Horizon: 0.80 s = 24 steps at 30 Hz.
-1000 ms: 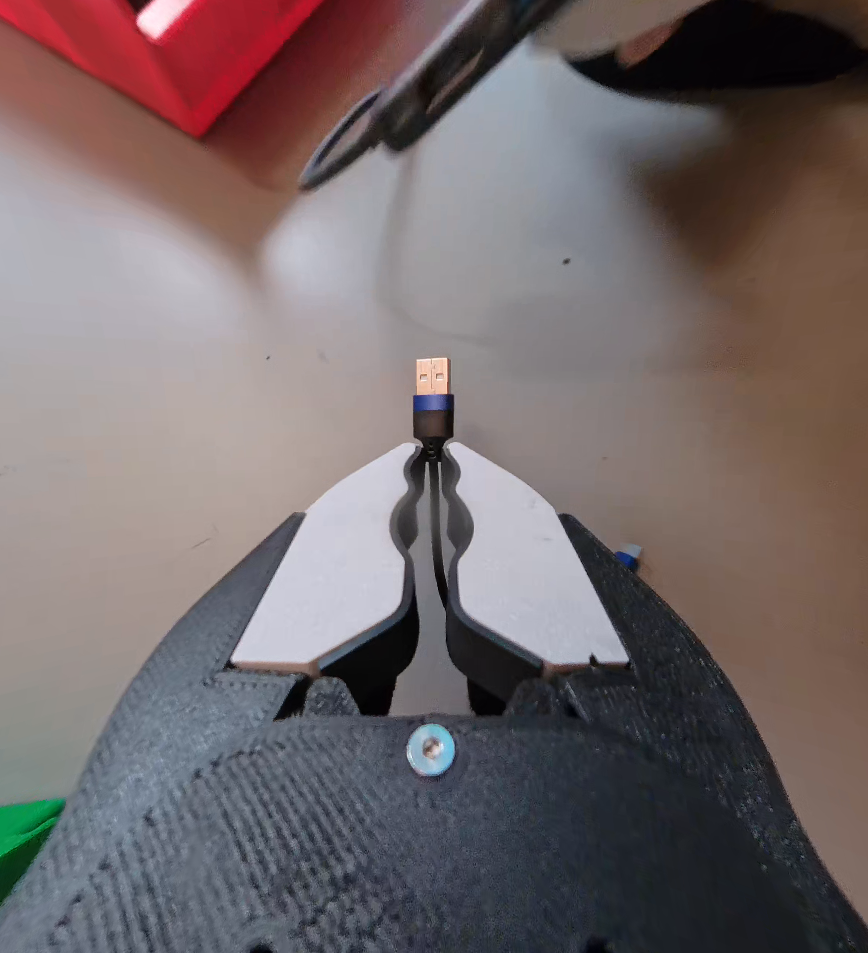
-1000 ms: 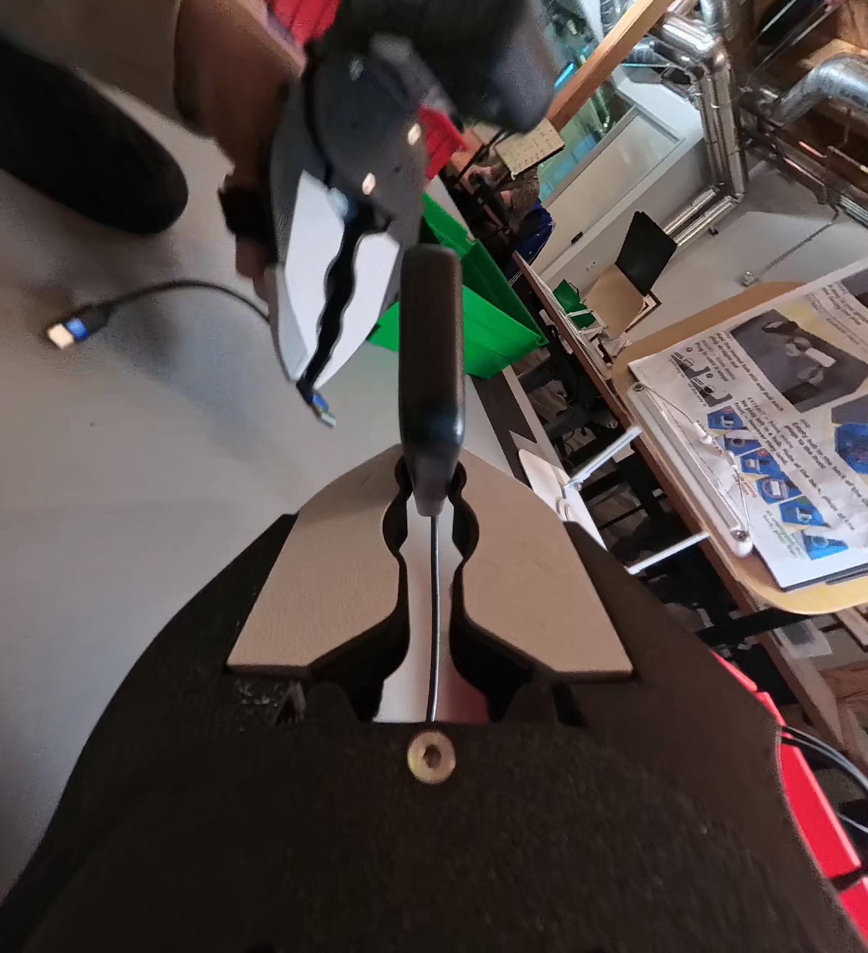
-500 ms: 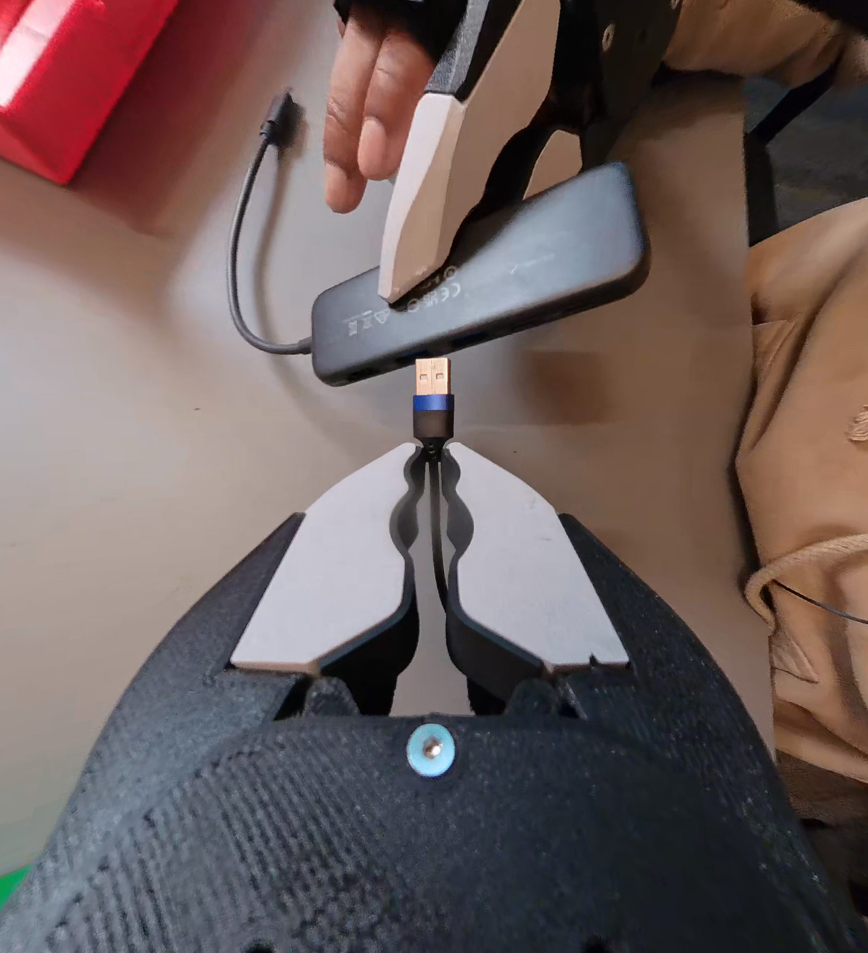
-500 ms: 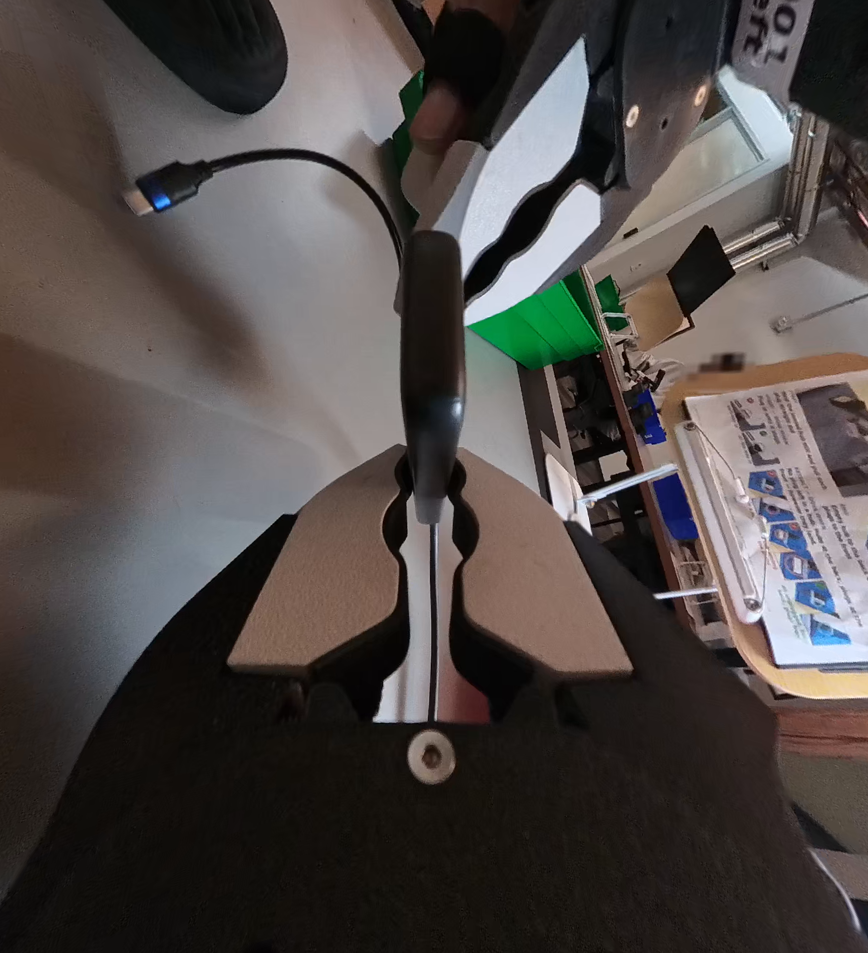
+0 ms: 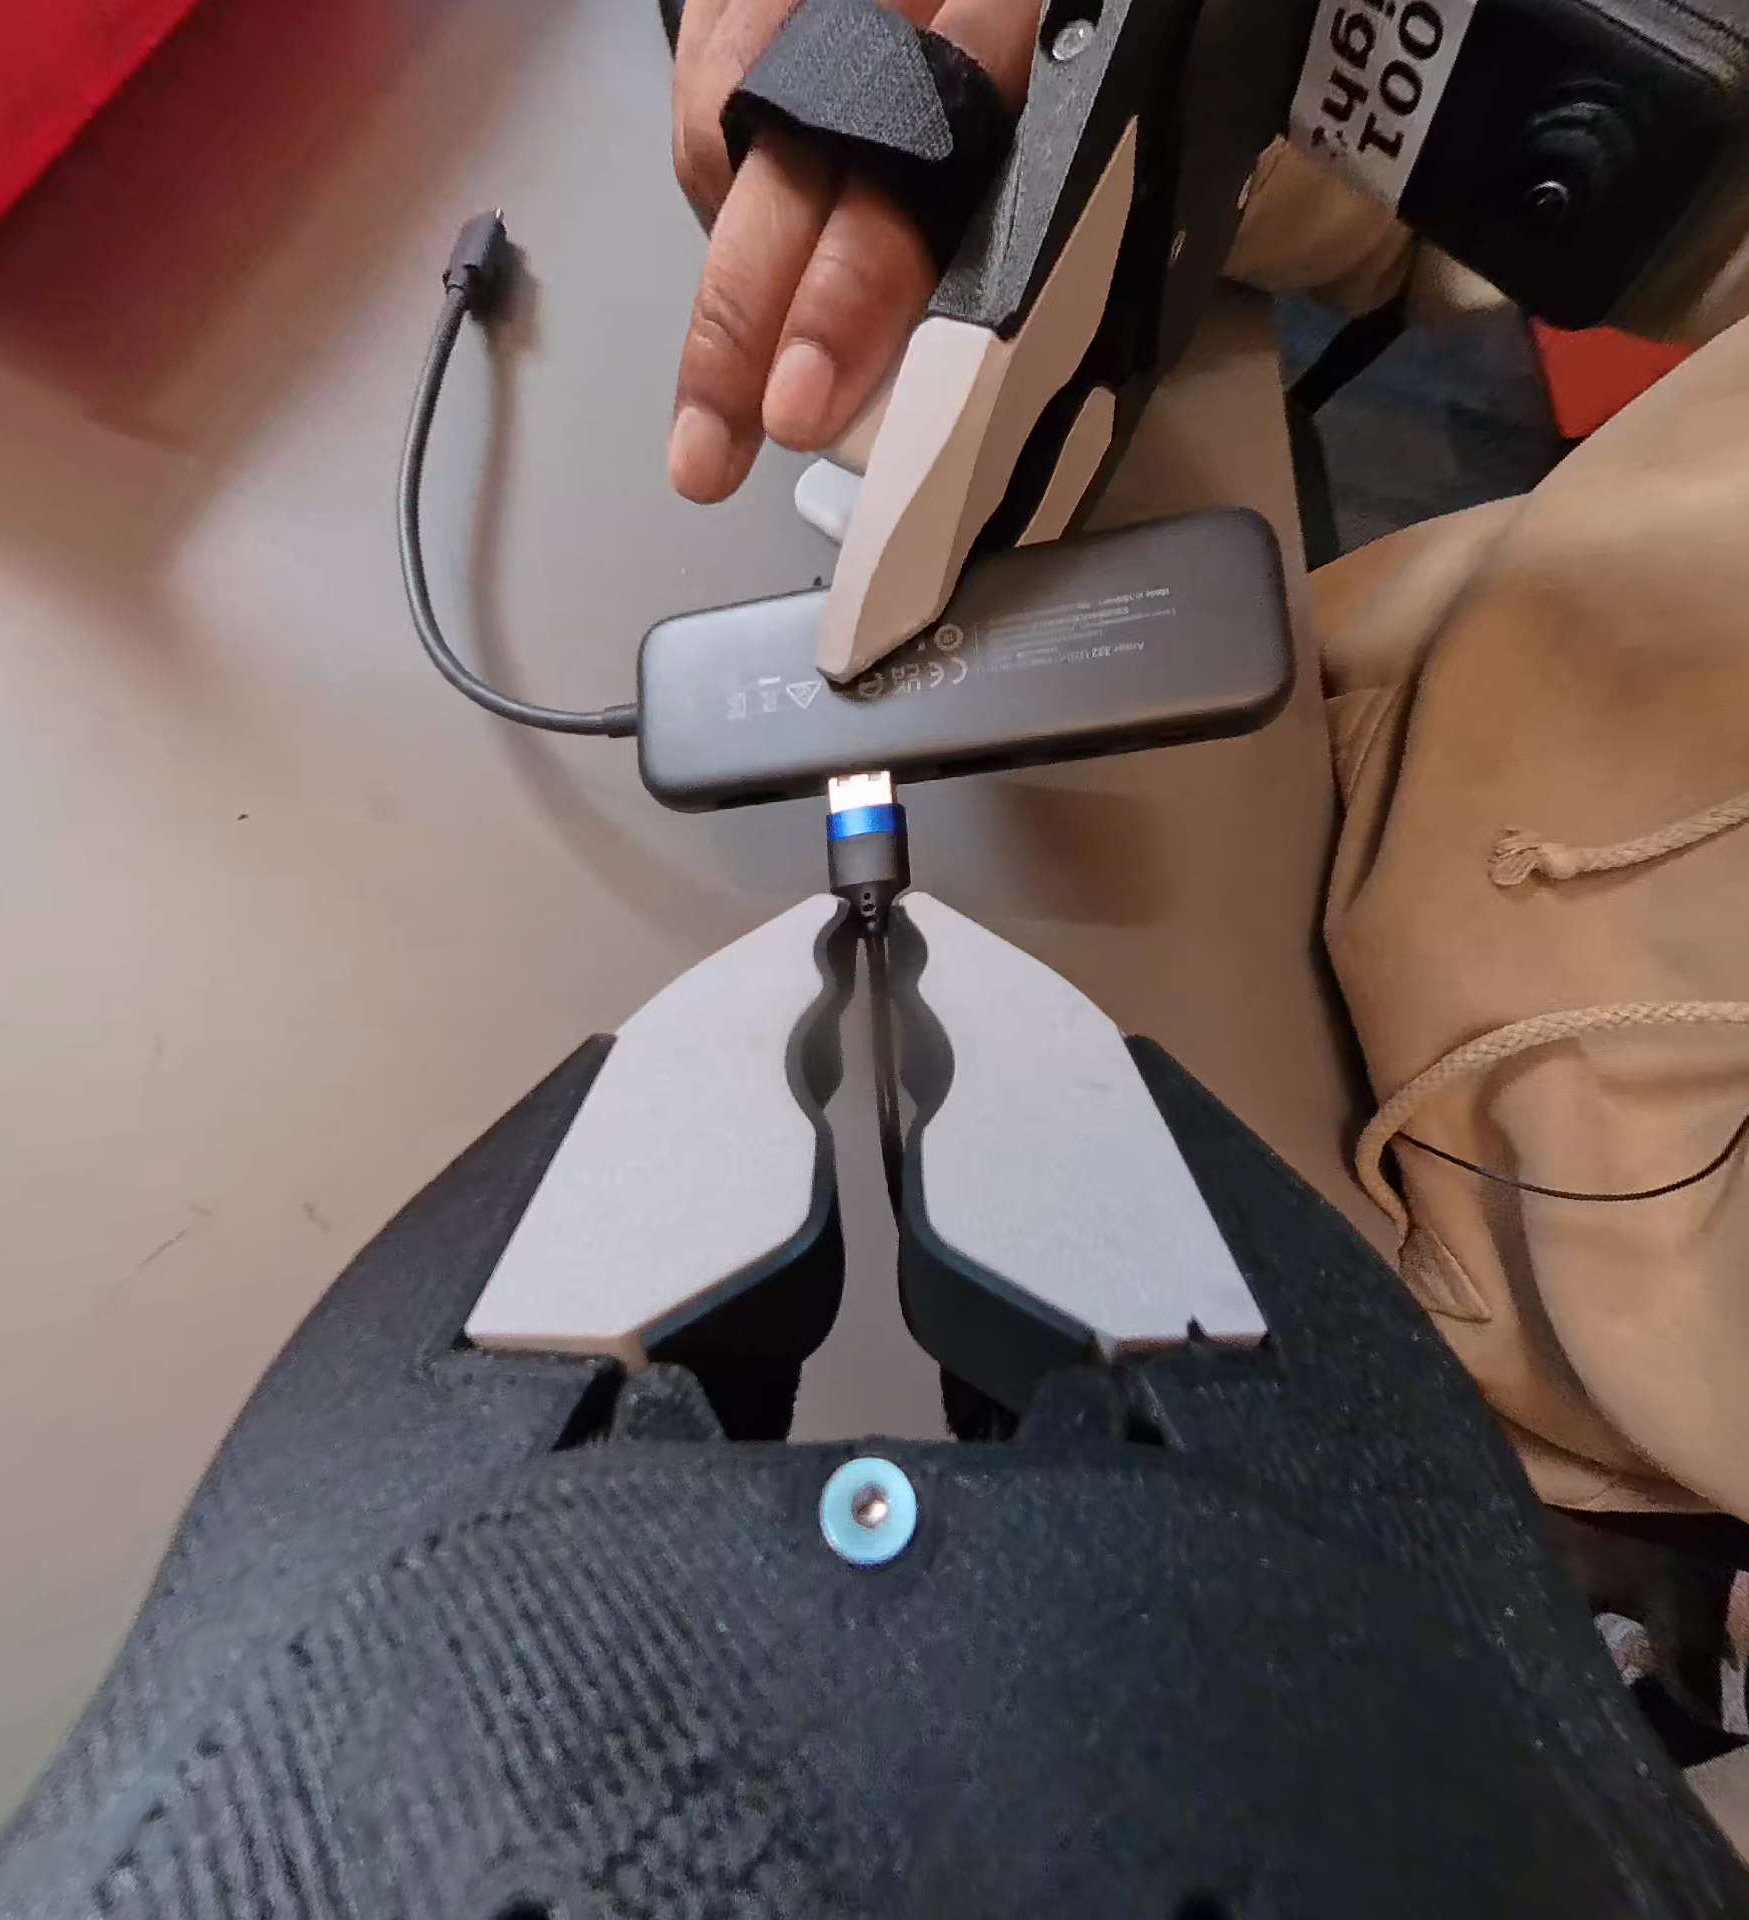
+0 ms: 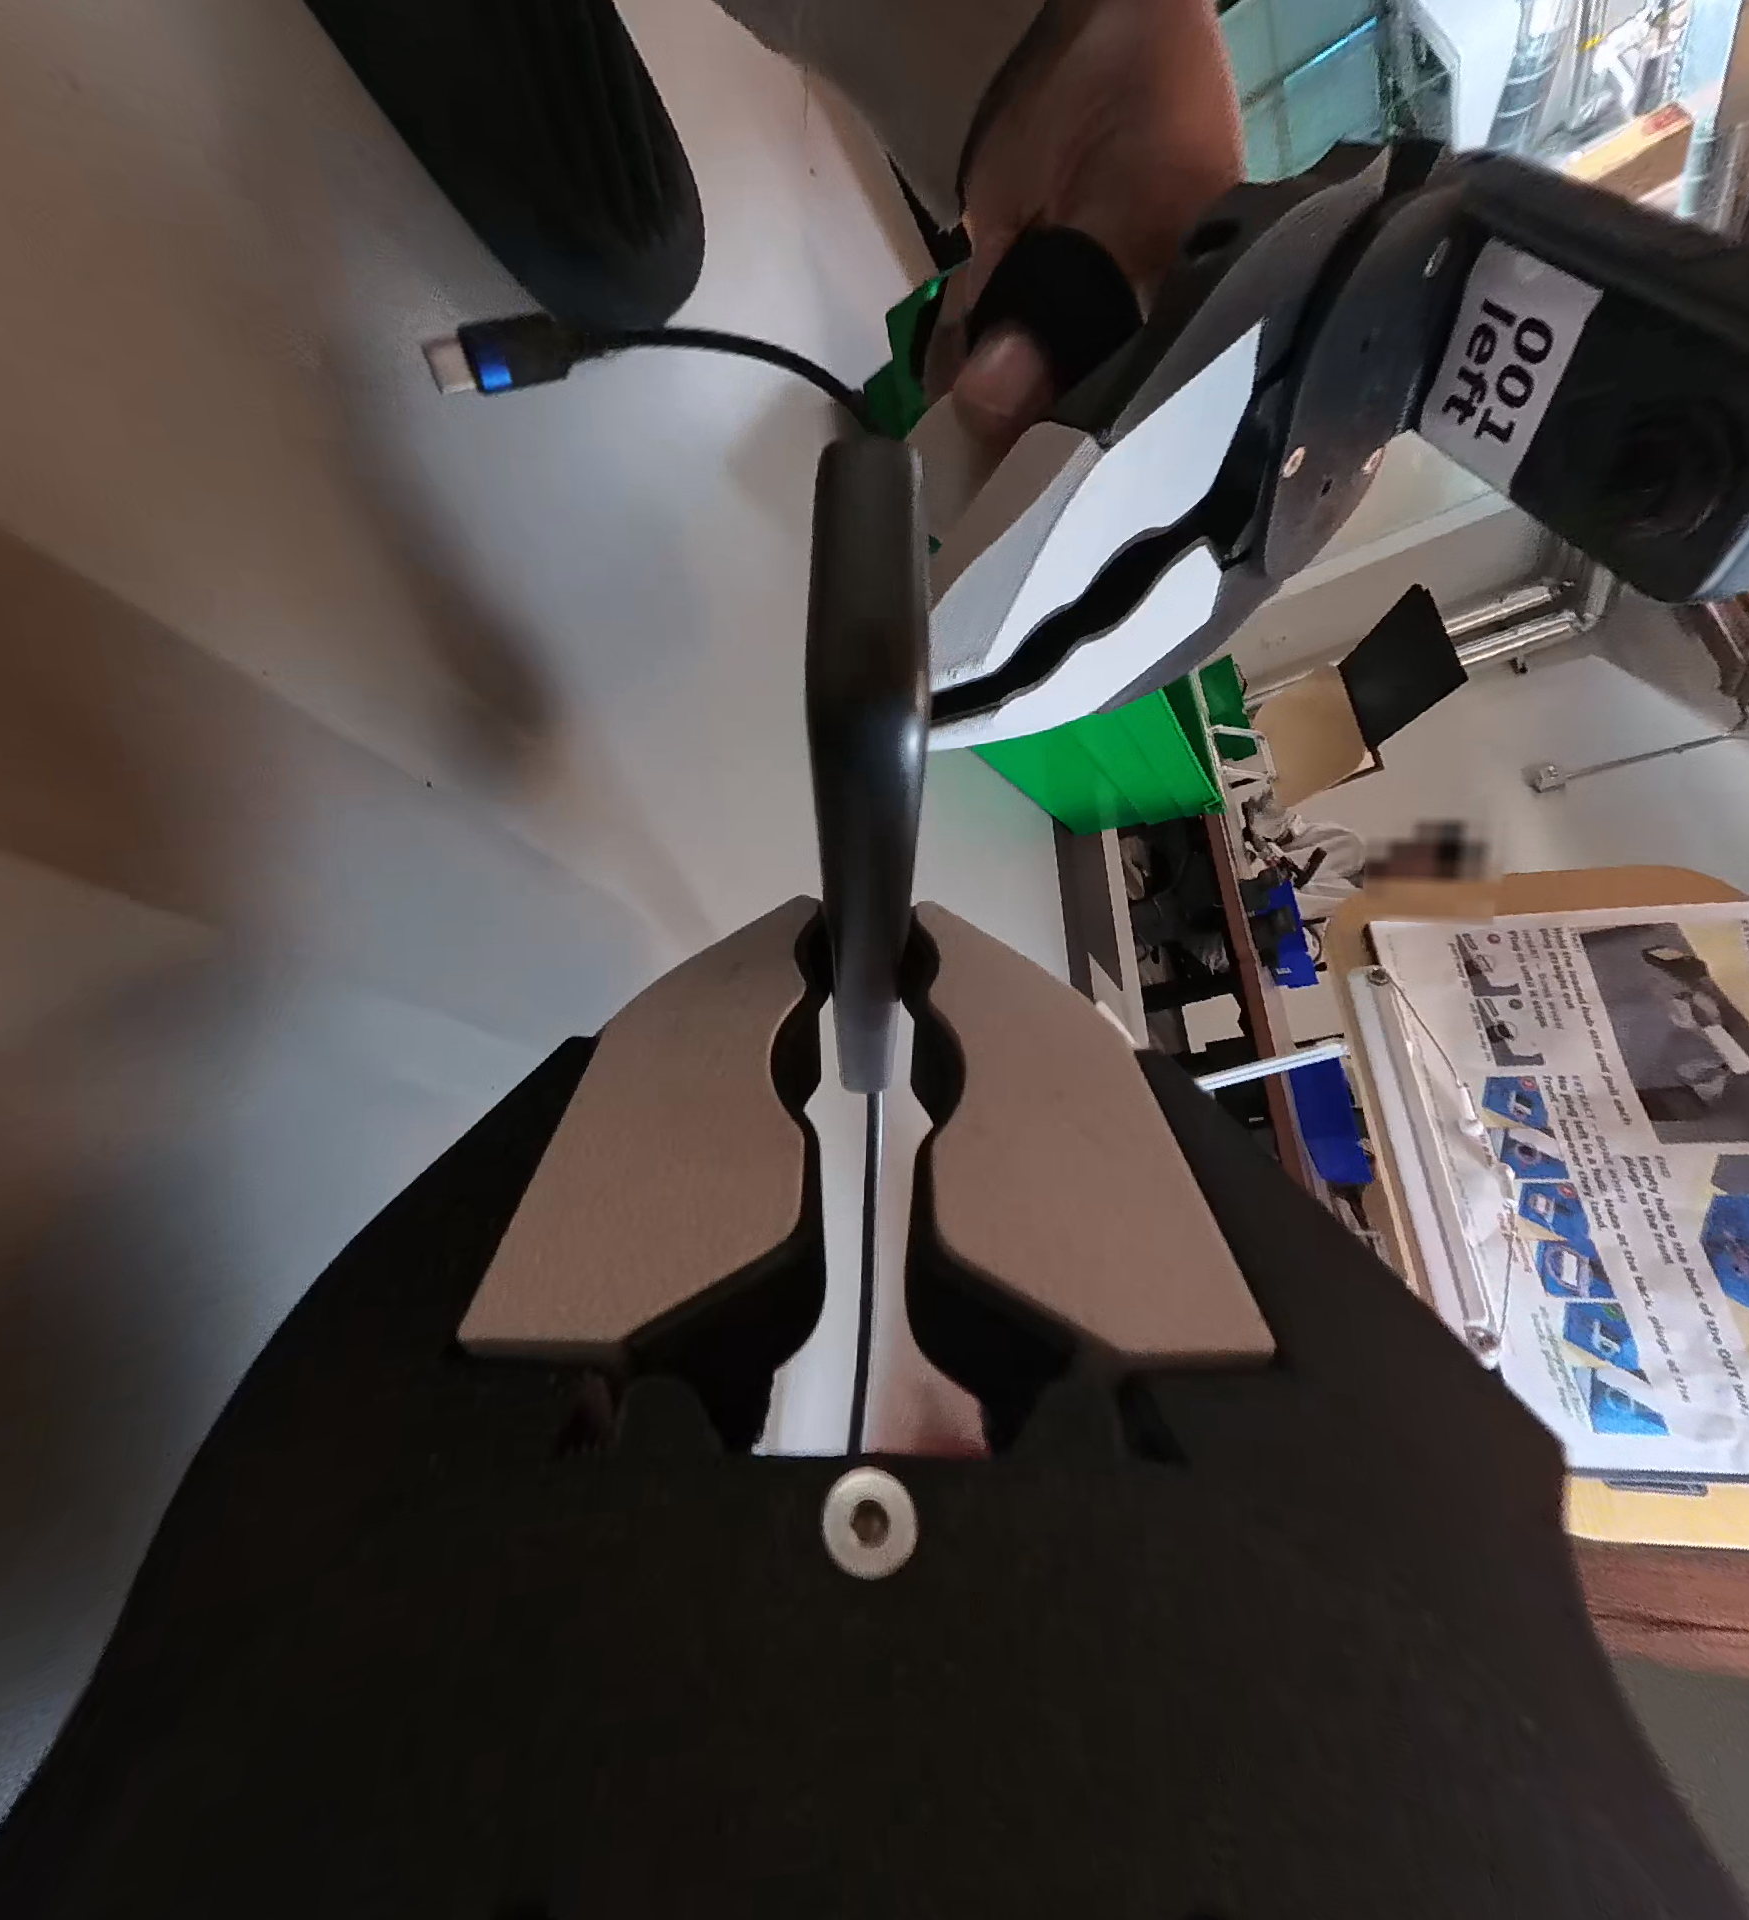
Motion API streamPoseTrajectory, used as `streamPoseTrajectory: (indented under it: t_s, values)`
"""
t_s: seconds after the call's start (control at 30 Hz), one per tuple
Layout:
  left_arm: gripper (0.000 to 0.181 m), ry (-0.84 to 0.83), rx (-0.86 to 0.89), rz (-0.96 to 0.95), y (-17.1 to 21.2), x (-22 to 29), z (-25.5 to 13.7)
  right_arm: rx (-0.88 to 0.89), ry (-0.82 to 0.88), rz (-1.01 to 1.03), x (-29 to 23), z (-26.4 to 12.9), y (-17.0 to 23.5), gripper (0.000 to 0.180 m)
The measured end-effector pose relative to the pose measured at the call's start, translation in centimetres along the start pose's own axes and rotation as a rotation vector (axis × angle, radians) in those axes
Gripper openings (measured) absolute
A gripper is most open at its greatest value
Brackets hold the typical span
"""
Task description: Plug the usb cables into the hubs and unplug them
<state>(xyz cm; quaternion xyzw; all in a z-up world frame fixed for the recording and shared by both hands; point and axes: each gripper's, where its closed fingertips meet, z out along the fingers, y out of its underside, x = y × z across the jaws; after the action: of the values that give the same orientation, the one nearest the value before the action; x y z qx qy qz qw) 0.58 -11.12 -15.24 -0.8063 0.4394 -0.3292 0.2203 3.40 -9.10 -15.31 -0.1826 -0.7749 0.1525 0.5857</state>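
My left gripper (image 5: pixel 865 906) is shut on the black body of a USB cable plug (image 5: pixel 863 852) with a blue ring. Its gold metal tip (image 5: pixel 859 792) meets a port on the near edge of the dark grey hub (image 5: pixel 1057 665); part of the metal still shows. My right gripper (image 6: pixel 868 920) is shut on the hub (image 6: pixel 868 675), seen edge-on and held above the table. The right gripper's fingers (image 5: pixel 901 540) clamp the hub from above. The left gripper (image 6: pixel 953 707) shows just right of the hub.
The hub's own short cable (image 5: pixel 434 499) hangs left to a small plug (image 5: pixel 475 249). The cable's other blue-ringed plug (image 6: pixel 496 353) lies on the table. A red bin (image 5: pixel 8 114), a green bin (image 6: pixel 1098 758), a clipboard with paper (image 6: pixel 1628 1195) and a tan hoodie (image 5: pixel 1576 831) surround the table.
The hub has come into view and closed on the plug. The plug's tip was just short of the hub's edge half a second ago and now sits at a port.
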Motion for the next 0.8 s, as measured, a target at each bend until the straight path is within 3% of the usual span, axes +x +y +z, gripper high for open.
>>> streamPoseTrajectory:
  t_s: [0.03,0.23,0.6,0.7,0.8]
  values:
    - [0.005,0.011,0.013,-0.004,-0.1,0.1,0.0,0.007,0.0,0.001,0.0,-0.1,-0.1,0.012]
    - [0.006,0.115,0.14,-0.053,-1.0,1.0,0.2,0.086,0.005,0.101,0.4,-0.6,-1.1,0.012]
    - [0.006,0.052,0.309,-0.033,-3.2,0.2,-1.2,0.045,0.103,0.115,2.4,-0.8,-0.4,0.012]
    - [0.018,-0.057,0.4,-0.009,-4.5,-1.1,-4.0,0.017,0.162,0.078,3.3,-1.2,-0.2,0.012]
    - [0.022,-0.31,0.463,0.013,-4.4,-4.0,-9.6,-0.006,0.216,0.061,4.3,-1.9,0.3,0.012]
